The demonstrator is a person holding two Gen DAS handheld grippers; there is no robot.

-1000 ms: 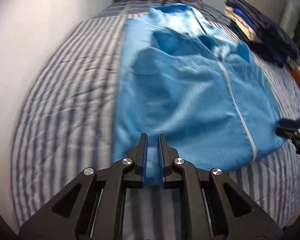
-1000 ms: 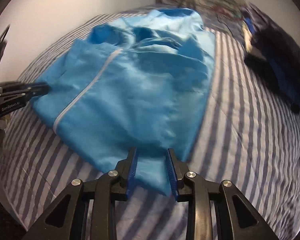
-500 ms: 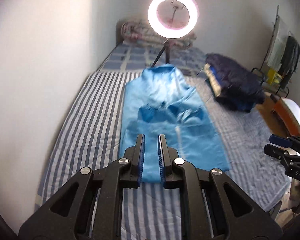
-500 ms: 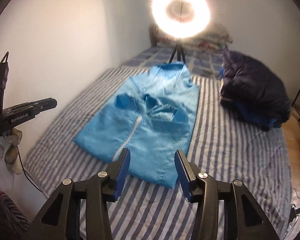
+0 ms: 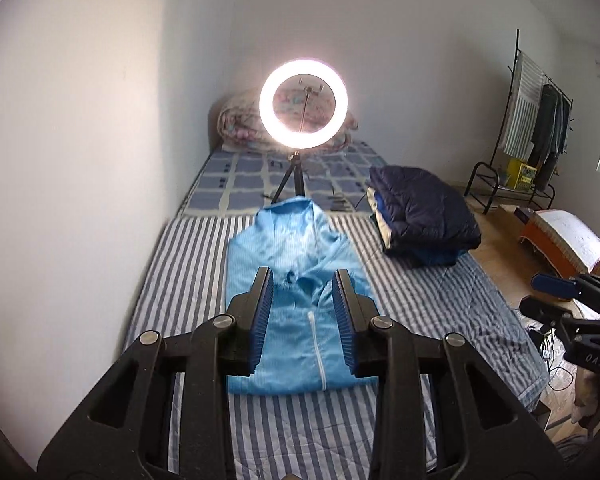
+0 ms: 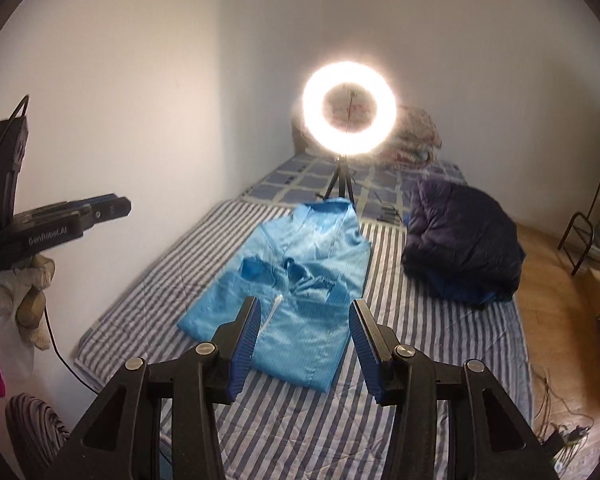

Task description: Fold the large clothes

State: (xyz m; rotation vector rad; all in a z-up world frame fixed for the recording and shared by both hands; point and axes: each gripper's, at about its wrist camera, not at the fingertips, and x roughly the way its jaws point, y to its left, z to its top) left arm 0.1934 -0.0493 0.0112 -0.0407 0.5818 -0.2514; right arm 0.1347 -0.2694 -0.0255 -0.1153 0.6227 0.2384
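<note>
Left hand-held gripper (image 5: 304, 320): jaws parted, just been opening, nothing between the blue ribbed pads (image 5: 261, 320); raised clear above the bed, pointed down and forward. Also seen at the left edge of the right wrist view, dark and level, above a gloved hand (image 6: 28, 304).

Right hand-held gripper (image 6: 304, 344): jaws parted wider, likewise just opened, nothing gripped; also held high above the bed. Seen at the right edge of the left wrist view, beyond the mattress side.

Light blue hooded jacket (image 5: 296, 316): lay flat on the striped bedsheet (image 5: 184, 280), zip side up, white zip (image 5: 318, 344) running down the front, hood toward the far end, sleeves folded in across the chest. Touched by neither gripper.

Beyond the hood: lit ring light (image 5: 302, 104) on a small tripod (image 5: 290, 184), standing on a blue checked sheet (image 5: 236, 180). Rolled floral quilt (image 5: 236, 124) against the far wall.

Right of the jacket, apart from it: stack of folded dark navy clothes (image 5: 424, 216) on the bed.

Farther right, off the bed: clothes rack (image 5: 540, 128) with hung garments, wooden floor (image 6: 552, 280), cables (image 6: 556, 412) on the floor.
</note>
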